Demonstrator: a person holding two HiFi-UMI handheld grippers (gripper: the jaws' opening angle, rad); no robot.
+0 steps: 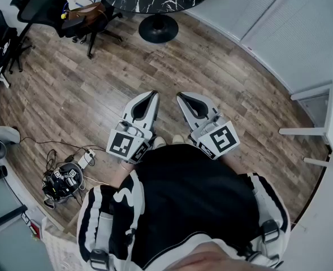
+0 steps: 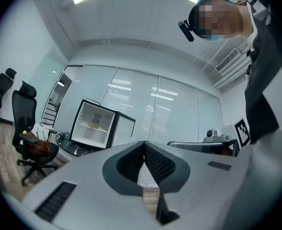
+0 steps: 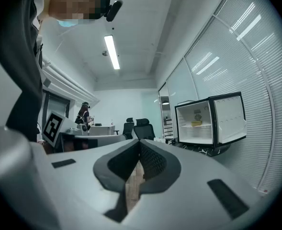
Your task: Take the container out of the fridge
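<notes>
The container, a small yellow shape, sits on a white shelf inside the open fridge. That puts it right of centre in the right gripper view and up and to the left of the fingertips in the left gripper view. It is well apart from both pairs of fingers, far across the room from them.

Closest in, at the bottom of the head view, is the person's black top with white stripes. Just ahead of it the left gripper and right gripper are held side by side and about level, with their tips leaning in toward each other. Both are closed with nothing between them: the black ribbed pads meet in a thin line inside smooth grey shells. Each gripper carries a cube with a black-and-white square marker at its back.

Below them is the floor, made of worn brown wood planks. A tangle of cables lies at the lower left.

Further out, at the top of the head view, stands a round bench with a black marble pattern on a dark pedestal foot. The fridge stands on it, with a black casing, a white interior and its door swung wide. Black mesh office chairs crowd the upper left. Pale slatted blinds run behind the fridge.
</notes>
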